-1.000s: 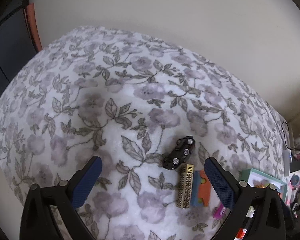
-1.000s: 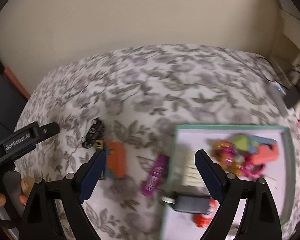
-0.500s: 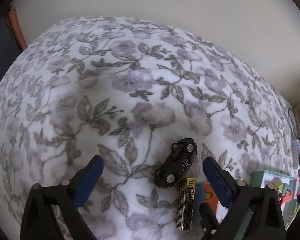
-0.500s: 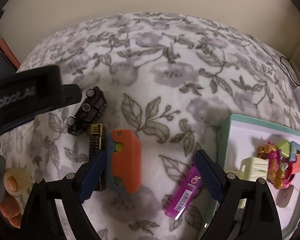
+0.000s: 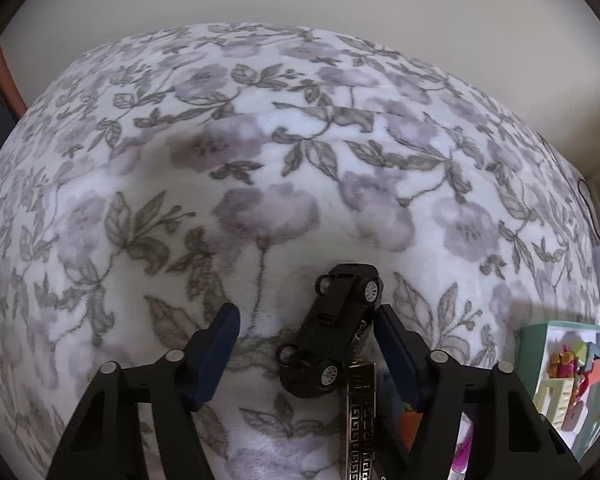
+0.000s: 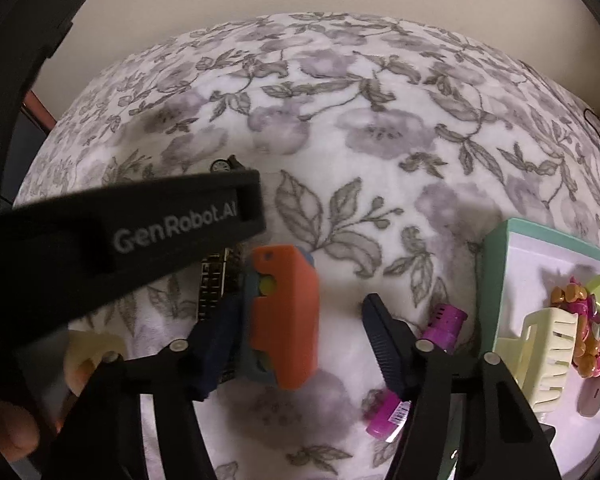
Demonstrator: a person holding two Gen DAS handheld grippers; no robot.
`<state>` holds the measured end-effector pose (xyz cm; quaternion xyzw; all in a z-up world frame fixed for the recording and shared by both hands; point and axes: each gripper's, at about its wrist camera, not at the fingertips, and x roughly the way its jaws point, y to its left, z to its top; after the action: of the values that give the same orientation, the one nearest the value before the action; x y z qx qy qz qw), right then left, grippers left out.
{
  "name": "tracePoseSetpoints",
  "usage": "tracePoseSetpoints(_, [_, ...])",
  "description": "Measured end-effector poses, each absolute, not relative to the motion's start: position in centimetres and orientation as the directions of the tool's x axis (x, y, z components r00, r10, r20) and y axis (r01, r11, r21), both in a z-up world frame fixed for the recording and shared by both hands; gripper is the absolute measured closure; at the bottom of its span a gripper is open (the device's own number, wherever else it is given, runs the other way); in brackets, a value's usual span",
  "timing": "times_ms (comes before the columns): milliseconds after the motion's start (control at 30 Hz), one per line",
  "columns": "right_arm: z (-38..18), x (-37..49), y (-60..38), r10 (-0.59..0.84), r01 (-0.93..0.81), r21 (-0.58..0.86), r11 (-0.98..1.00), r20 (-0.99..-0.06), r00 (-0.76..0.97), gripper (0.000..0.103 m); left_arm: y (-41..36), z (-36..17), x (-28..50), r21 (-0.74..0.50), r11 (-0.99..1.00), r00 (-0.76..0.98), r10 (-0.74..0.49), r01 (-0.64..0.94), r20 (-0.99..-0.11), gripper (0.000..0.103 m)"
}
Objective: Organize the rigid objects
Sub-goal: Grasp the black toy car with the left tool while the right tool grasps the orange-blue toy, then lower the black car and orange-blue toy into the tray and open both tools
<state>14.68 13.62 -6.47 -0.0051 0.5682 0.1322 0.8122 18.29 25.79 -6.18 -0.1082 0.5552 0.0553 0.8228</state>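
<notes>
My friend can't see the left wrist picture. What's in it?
The open left gripper sits around a black toy car lying on a flowery blanket. A gold patterned bar lies beside the car, and a green tray of toys is at right.

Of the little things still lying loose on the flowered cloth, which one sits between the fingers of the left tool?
The black toy car. It lies between the left tool's open fingers, while the gold-patterned bar, orange block and pink tube lie outside them.
</notes>
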Motion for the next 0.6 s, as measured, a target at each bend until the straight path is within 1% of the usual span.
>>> tracePoseSetpoints(67, [-6.4, 14.8, 13.6, 0.228, -0.223, 0.162, 0.961, -0.922, 0.314, 0.049, 25.9, -6.3, 18.3, -0.135, 0.969, 0.373, -0.05, -0.206, -0.926, 0.04])
tracePoseSetpoints(100, [-6.3, 14.8, 13.4, 0.234, -0.221, 0.168, 0.961, -0.92, 0.314, 0.051, 26.0, -6.4, 18.3, -0.134, 0.969, 0.374, -0.049, -0.206, -0.926, 0.048])
tracePoseSetpoints(133, [-6.2, 14.8, 13.2, 0.229, -0.216, 0.165, 0.962, -0.92, 0.318, 0.056, 26.1, -6.4, 18.3, -0.125, 0.97, 0.371, -0.04, -0.208, -0.928, 0.053])
tracePoseSetpoints(167, [-6.1, 14.9, 13.0, 0.223, -0.211, 0.16, 0.964, -0.92, 0.321, 0.059, 26.2, -6.4, 18.3, -0.11, 0.971, 0.369, -0.026, -0.211, -0.929, 0.055])
tracePoseSetpoints(200, [-6.0, 14.9, 12.8, 0.22, -0.206, 0.159, 0.966, -0.92, 0.324, 0.059, 26.4, -6.6, 18.3, -0.098, 0.972, 0.364, -0.014, -0.212, -0.931, 0.058])
tracePoseSetpoints(300, [-6.0, 15.2, 12.0, 0.218, -0.184, 0.165, 0.969, -0.922, 0.321, 0.059, 27.4, -7.0, 18.2, -0.095, 0.967, 0.349, -0.007, -0.237, -0.937, 0.062])
tracePoseSetpoints(333, [-6.1, 15.3, 11.8, 0.218, -0.176, 0.169, 0.97, -0.923, 0.317, 0.059, 27.7, -7.1, 18.1, -0.099, 0.964, 0.347, -0.008, -0.245, -0.938, 0.066])
tracePoseSetpoints(433, [-6.3, 15.4, 12.0, 0.219, -0.174, 0.171, 0.97, -0.924, 0.312, 0.059, 28.1, -7.1, 18.0, -0.086, 0.964, 0.336, 0.004, -0.253, -0.942, 0.068])
tracePoseSetpoints(600, [-6.8, 14.9, 13.0, 0.162, -0.2, 0.099, 0.975, -0.932, 0.325, 0.058, 28.0, -7.1, 17.8, -0.055, 0.969, 0.319, 0.025, -0.24, -0.948, 0.068])
